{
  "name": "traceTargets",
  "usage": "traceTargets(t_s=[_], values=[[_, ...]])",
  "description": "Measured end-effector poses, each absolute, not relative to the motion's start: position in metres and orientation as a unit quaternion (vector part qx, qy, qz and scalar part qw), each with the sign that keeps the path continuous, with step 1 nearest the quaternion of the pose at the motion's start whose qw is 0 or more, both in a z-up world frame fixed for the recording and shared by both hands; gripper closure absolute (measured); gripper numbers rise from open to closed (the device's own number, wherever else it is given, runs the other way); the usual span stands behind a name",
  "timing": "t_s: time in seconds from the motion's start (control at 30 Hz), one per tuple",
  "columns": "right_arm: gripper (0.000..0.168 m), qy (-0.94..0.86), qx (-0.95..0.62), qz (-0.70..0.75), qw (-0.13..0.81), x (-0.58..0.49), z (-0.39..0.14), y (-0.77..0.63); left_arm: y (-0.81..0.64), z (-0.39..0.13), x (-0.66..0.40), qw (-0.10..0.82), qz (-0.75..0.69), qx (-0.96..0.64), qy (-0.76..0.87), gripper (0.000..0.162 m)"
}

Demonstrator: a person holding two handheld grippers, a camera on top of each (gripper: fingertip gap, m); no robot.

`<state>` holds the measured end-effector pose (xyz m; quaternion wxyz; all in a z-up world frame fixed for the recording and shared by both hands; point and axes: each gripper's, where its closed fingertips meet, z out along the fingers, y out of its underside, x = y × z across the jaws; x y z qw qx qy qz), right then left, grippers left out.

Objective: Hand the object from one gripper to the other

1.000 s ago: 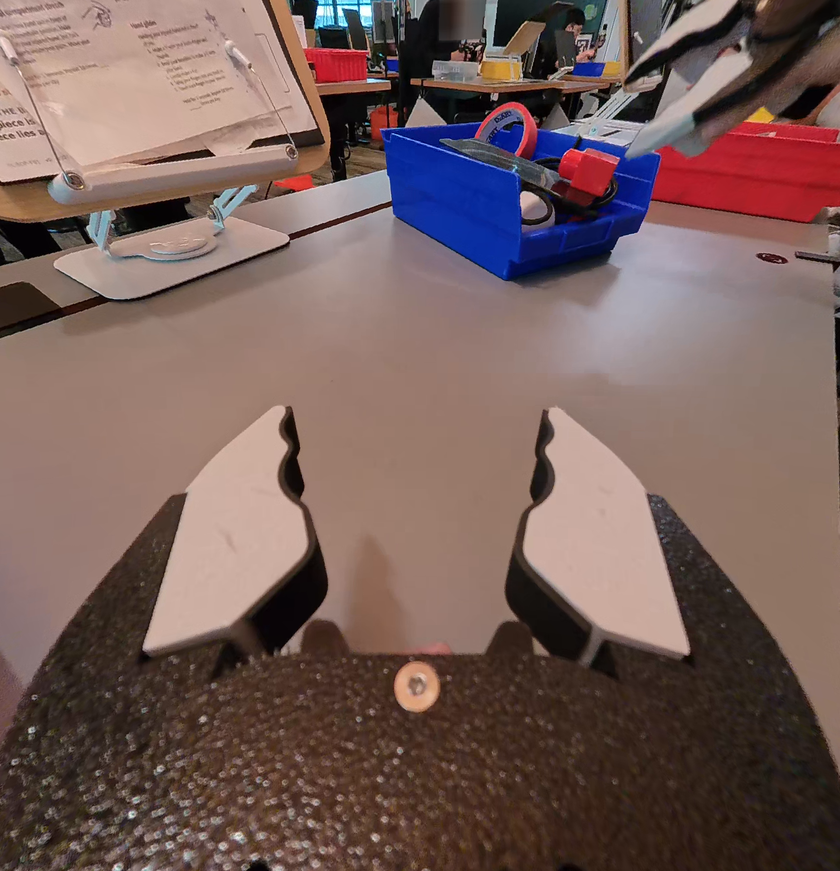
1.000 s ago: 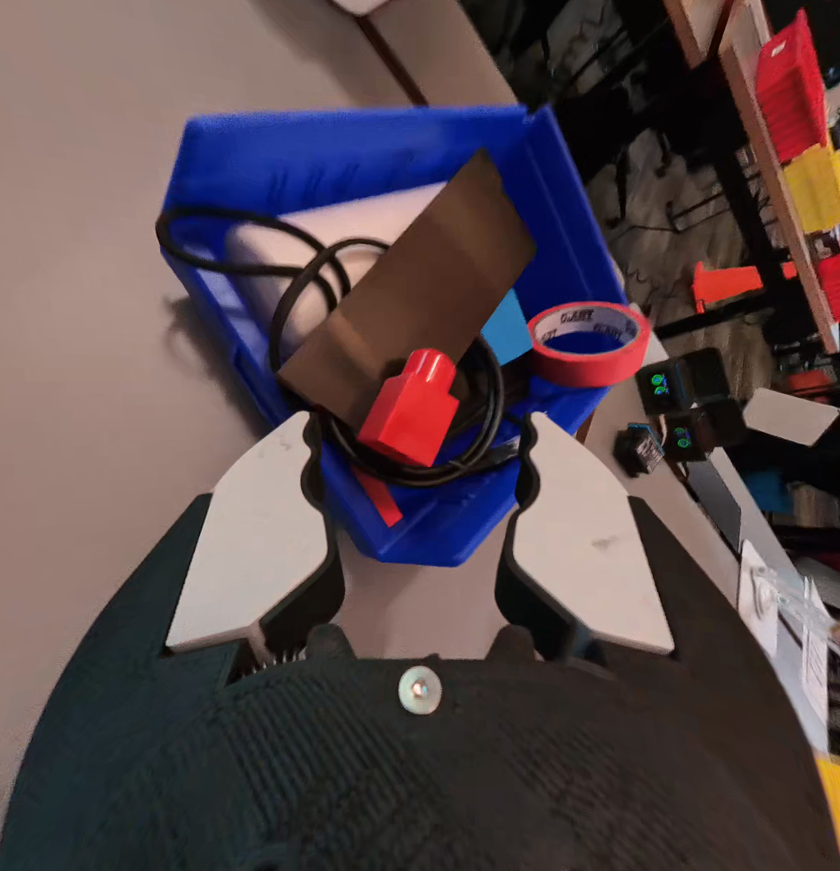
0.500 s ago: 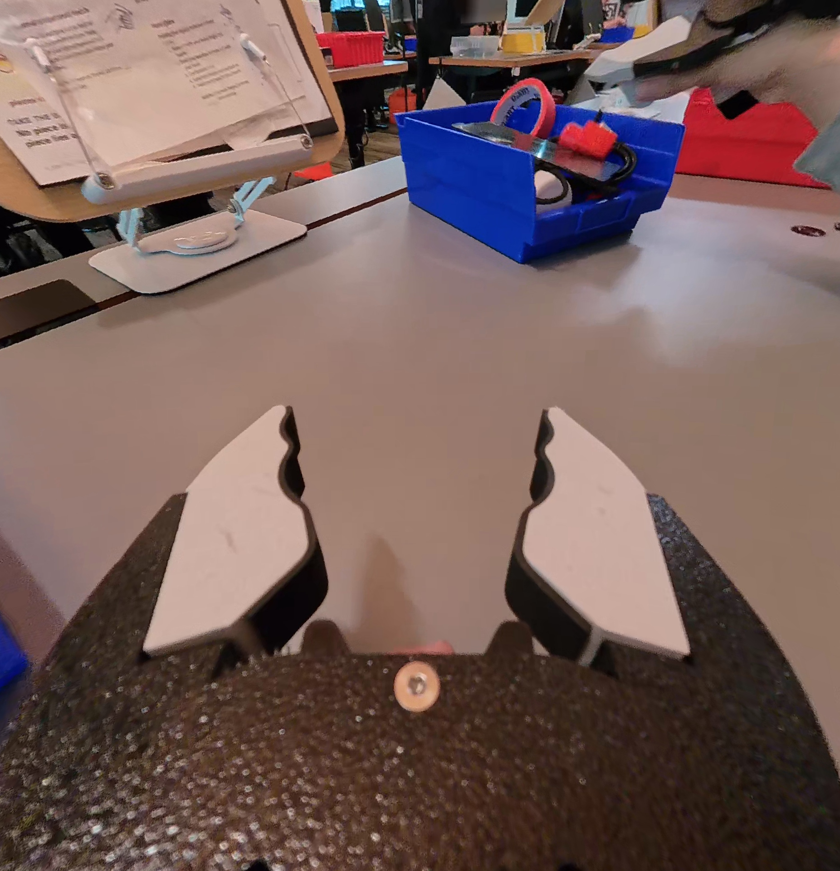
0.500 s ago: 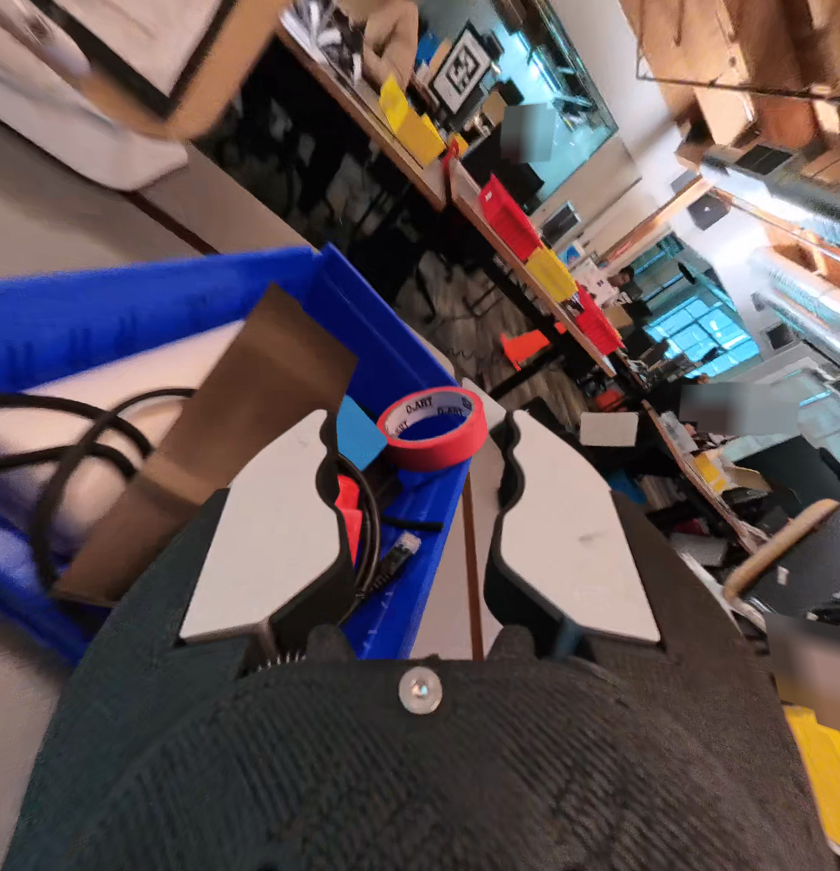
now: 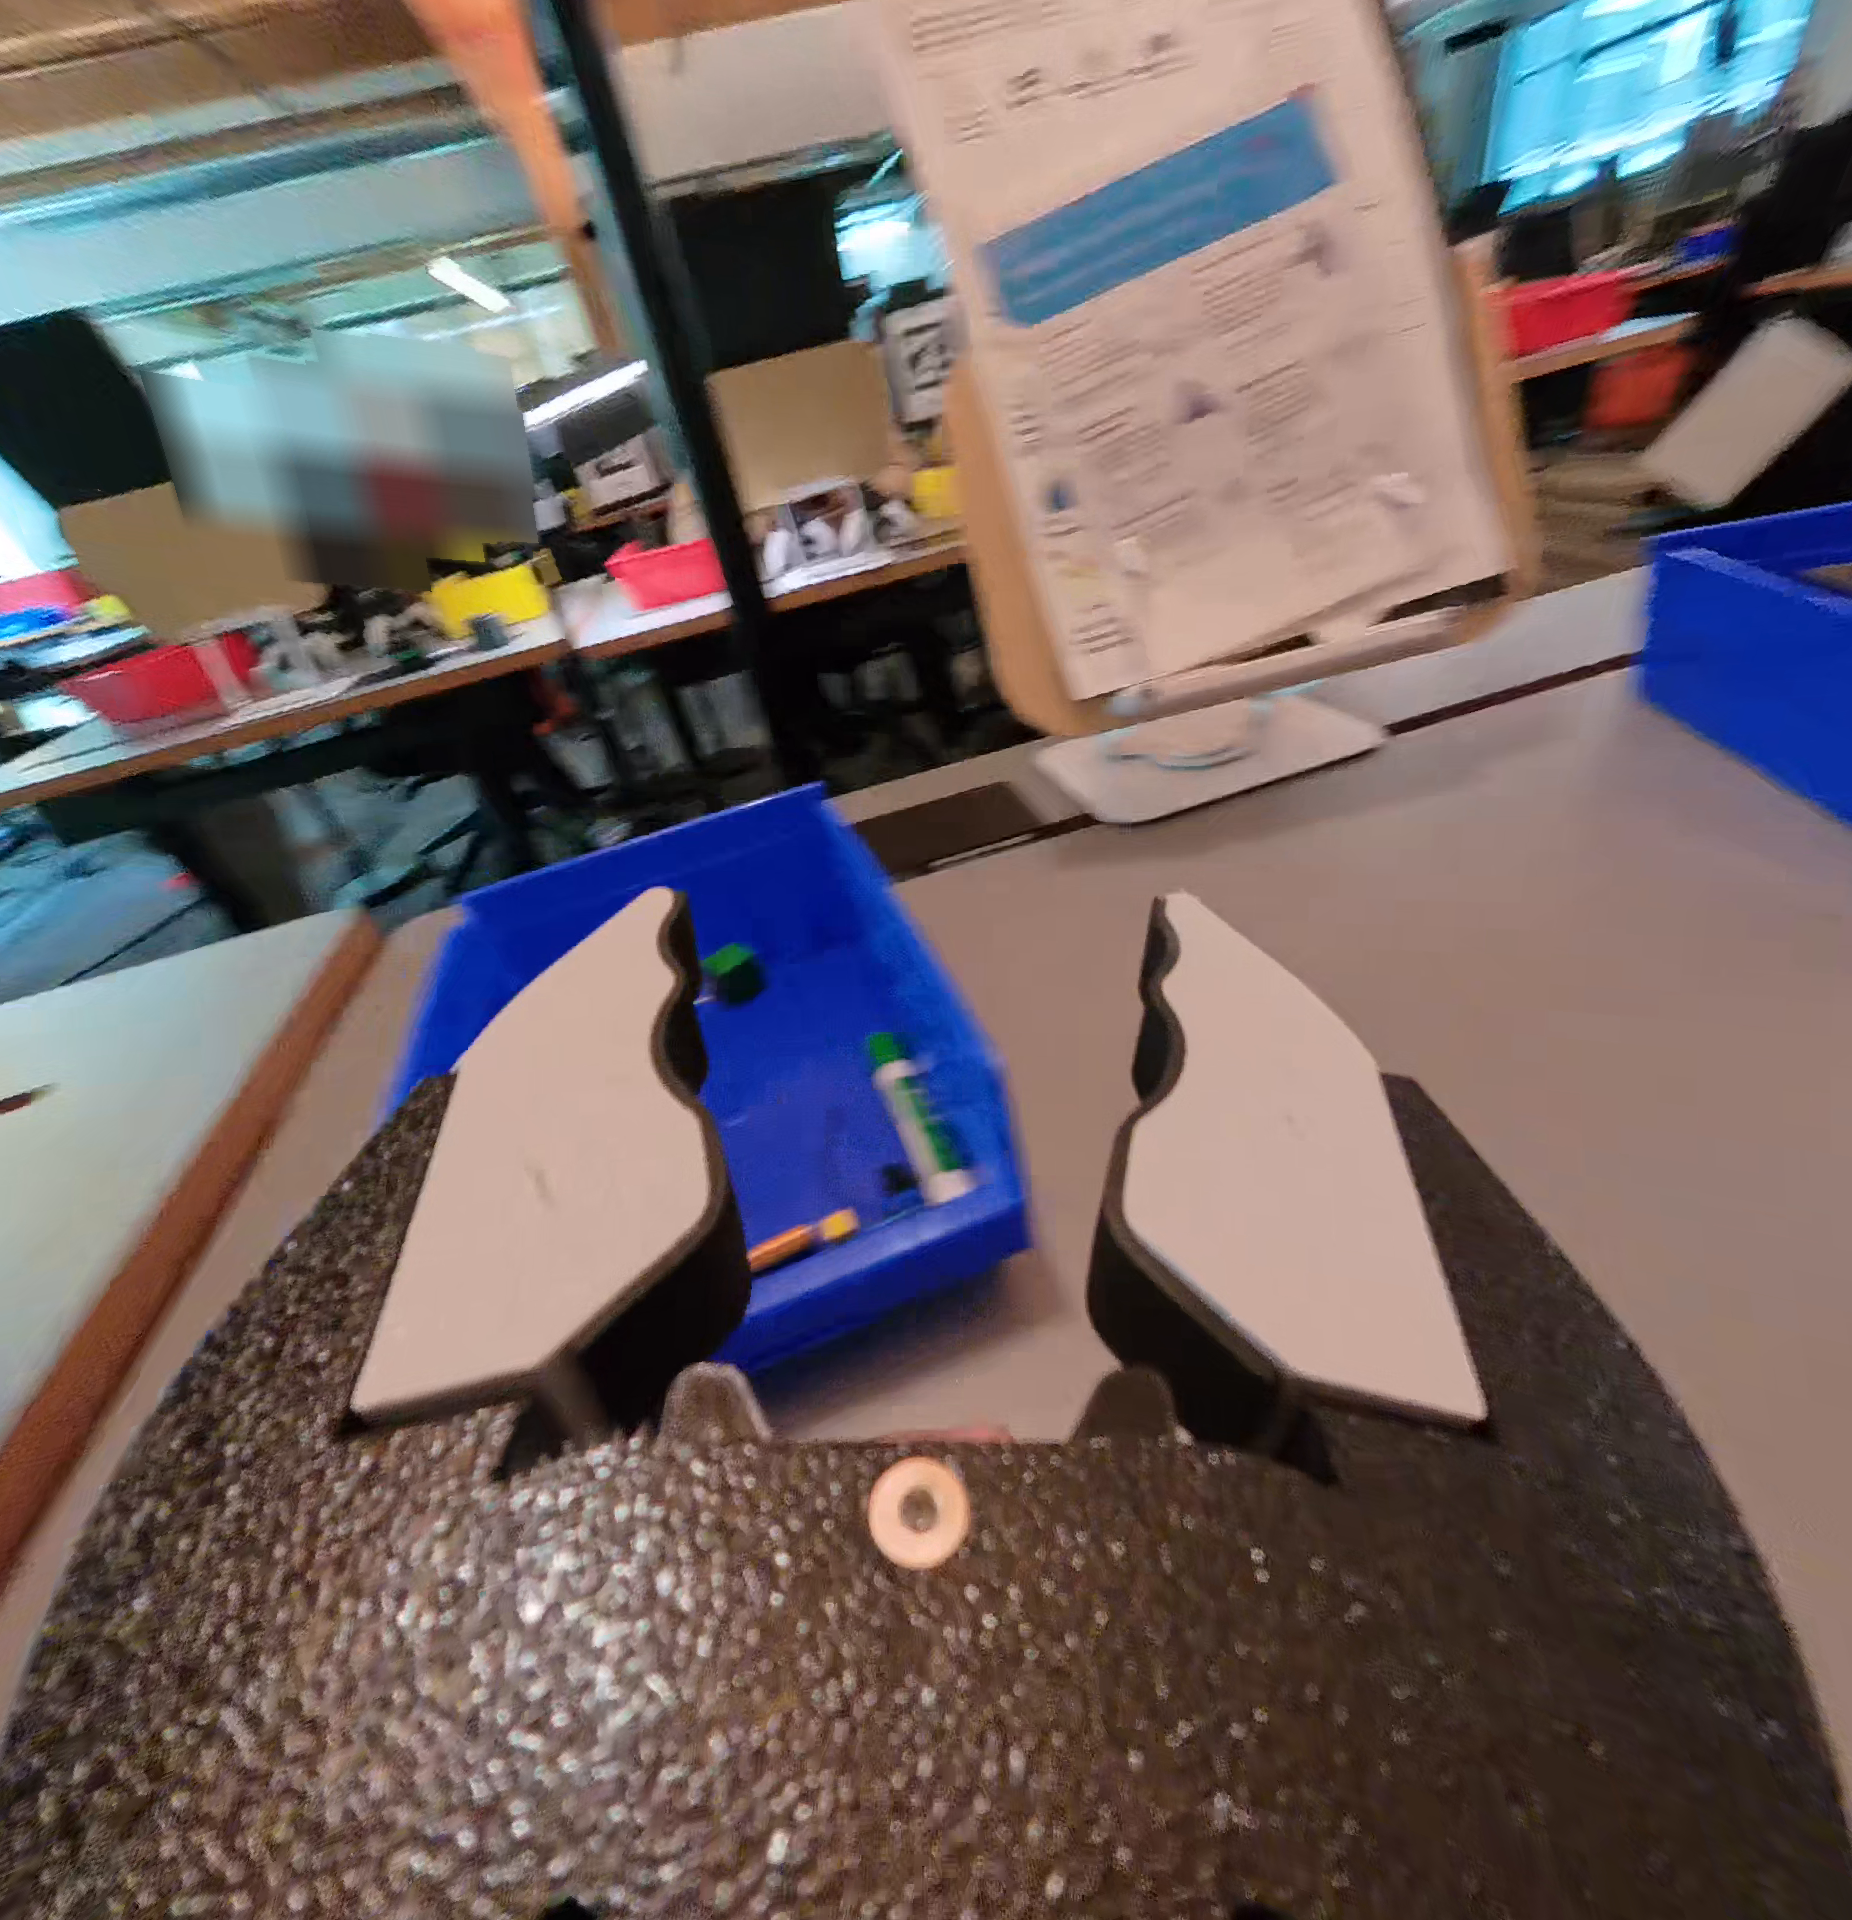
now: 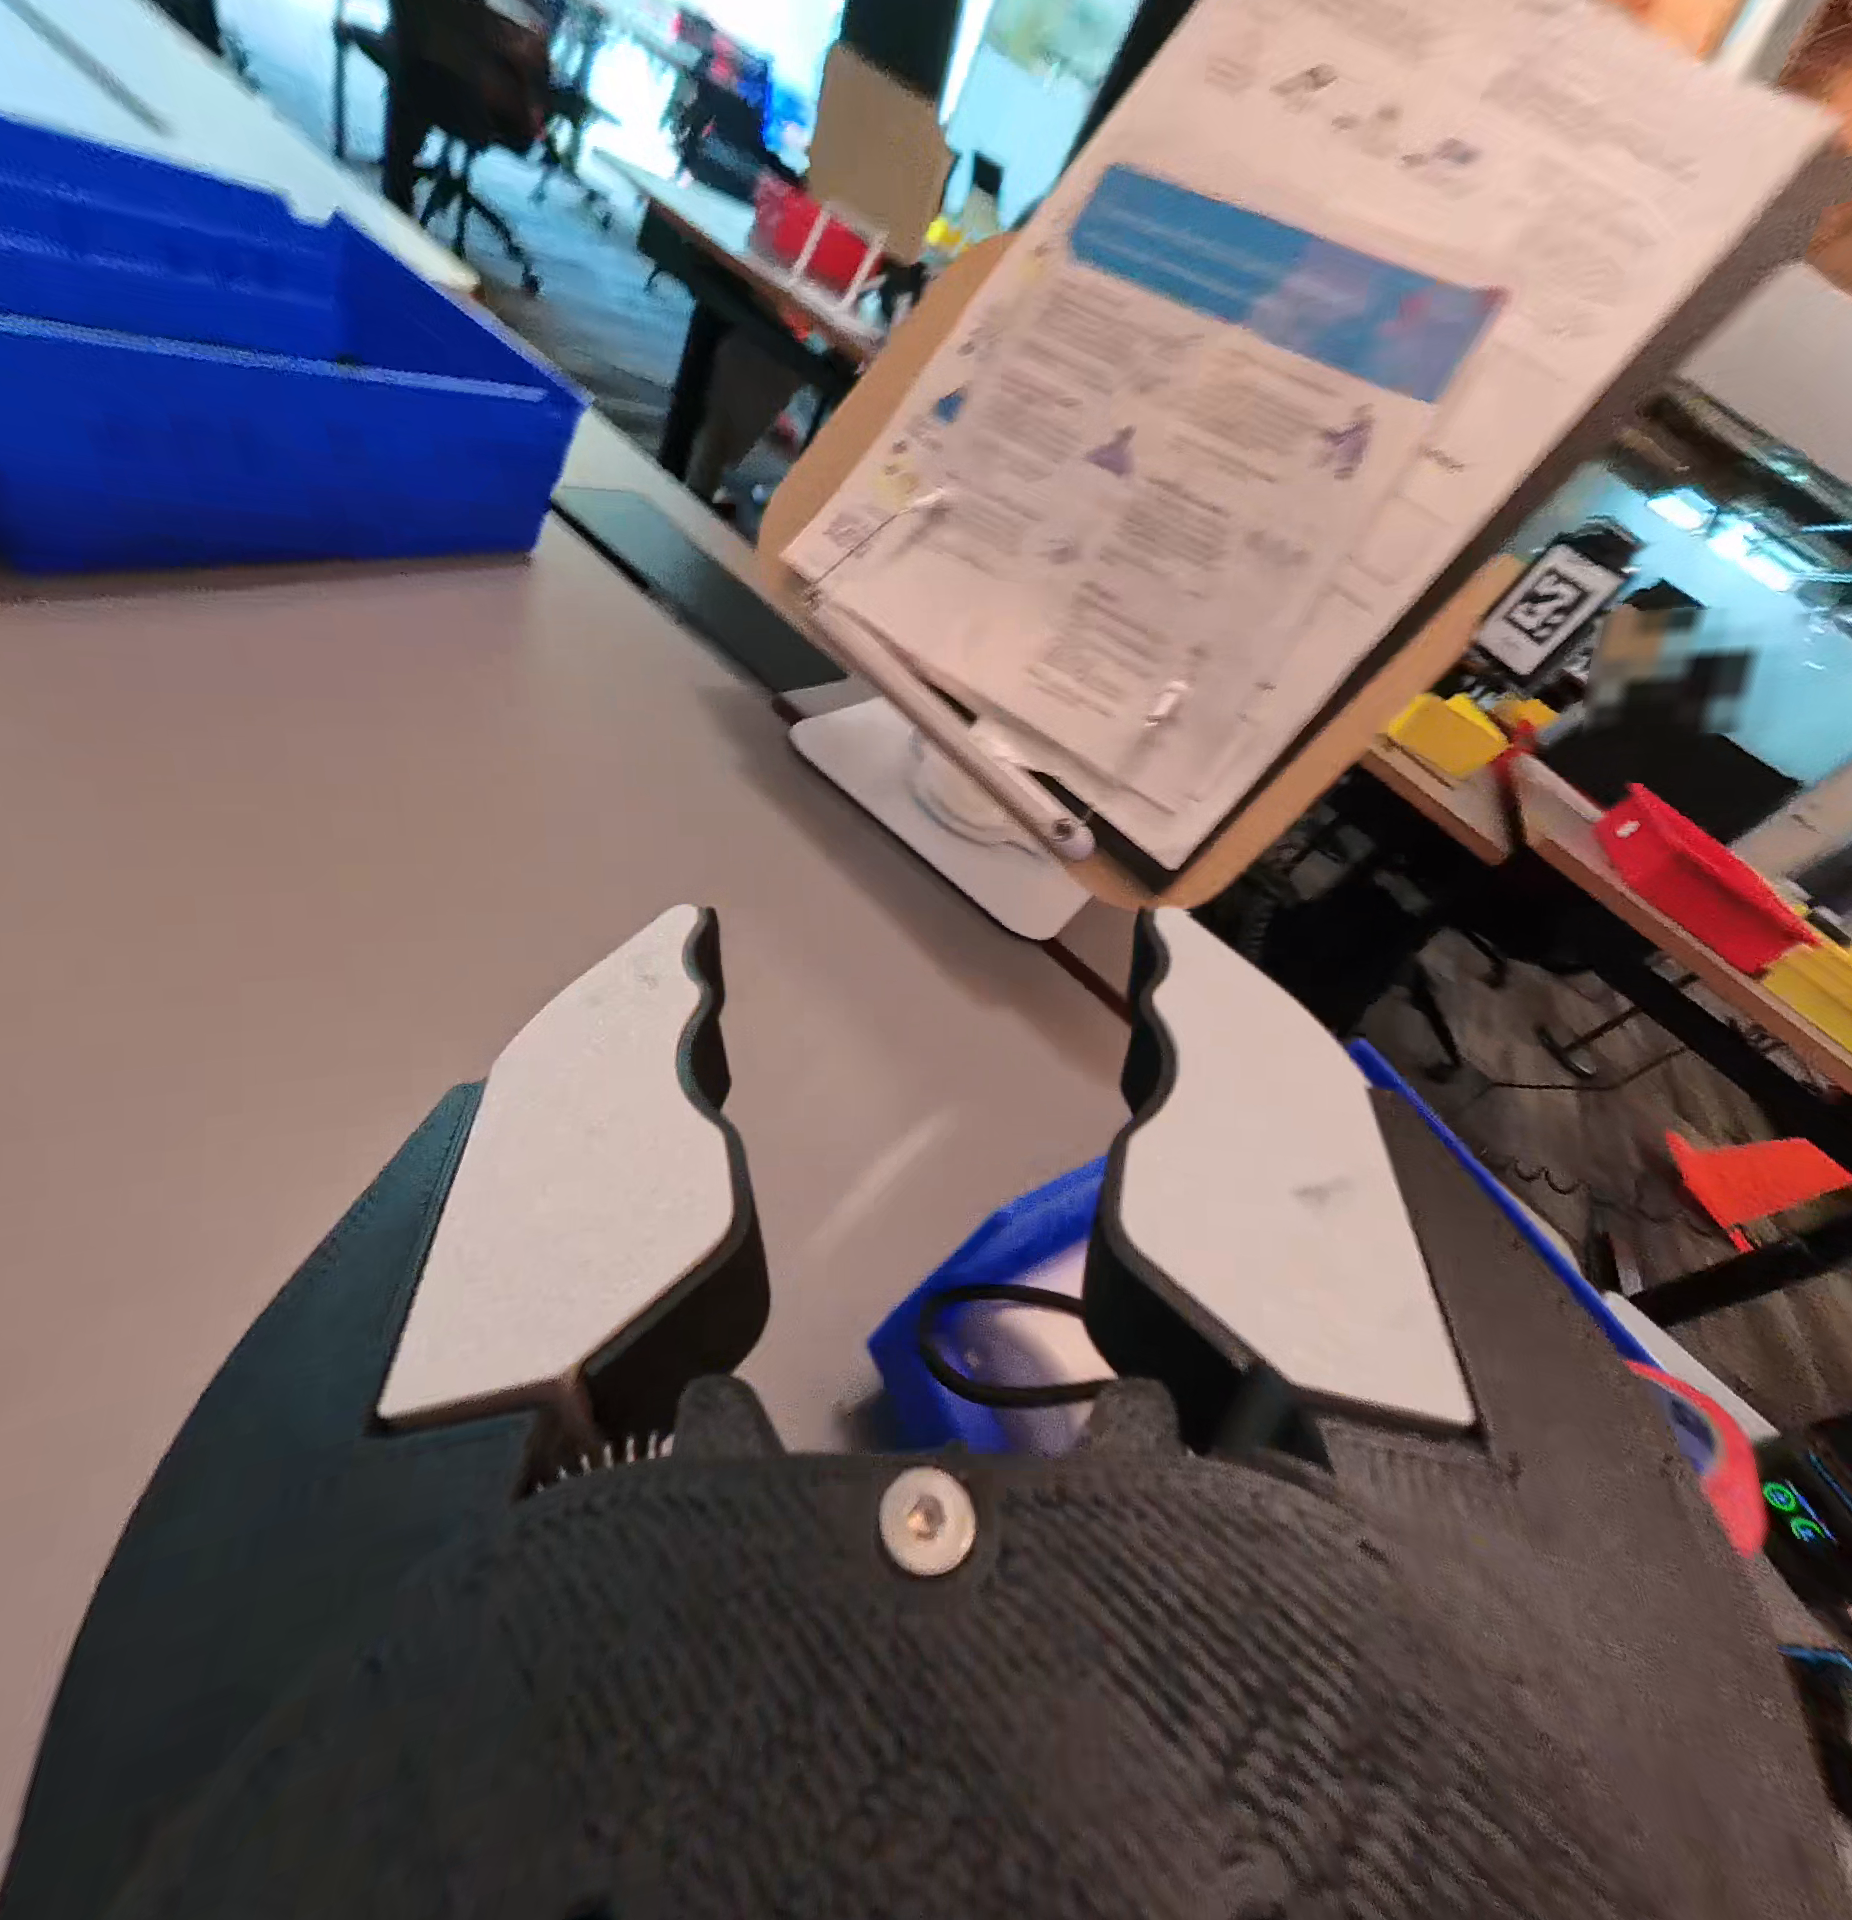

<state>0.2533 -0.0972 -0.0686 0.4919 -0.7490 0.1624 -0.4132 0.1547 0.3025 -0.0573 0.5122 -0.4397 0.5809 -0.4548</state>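
No object picked yet; likely candidates sit in blue bin: glue stick, green cube. Left gripper spread empty, aimed there for pickup. Right gripper spread empty over grey table, waiting.

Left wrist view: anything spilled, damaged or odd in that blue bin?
Nothing stands out. The blue bin sits flat on the table, with a green-capped tube, a small green block and an orange stick lying loose inside.
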Motion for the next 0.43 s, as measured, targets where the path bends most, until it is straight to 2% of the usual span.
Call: traceTargets(t_s=[0.2,0.33,0.43], values=[[0.088,0.110,-0.798,-0.419,0.420,0.245,-0.102,-0.065,0.384,-0.084,0.164,0.472,-0.333,-0.510,0.638,0.081],[0.090,0.105,-0.800,-0.422,0.413,0.239,-0.107,-0.062,0.396,-0.124,0.180,0.419,-0.294,-0.527,0.679,0.082],[0.091,0.101,-0.804,-0.409,0.420,0.232,-0.111,-0.059,0.390,-0.149,0.201,0.376,-0.272,-0.526,0.713,0.089]])
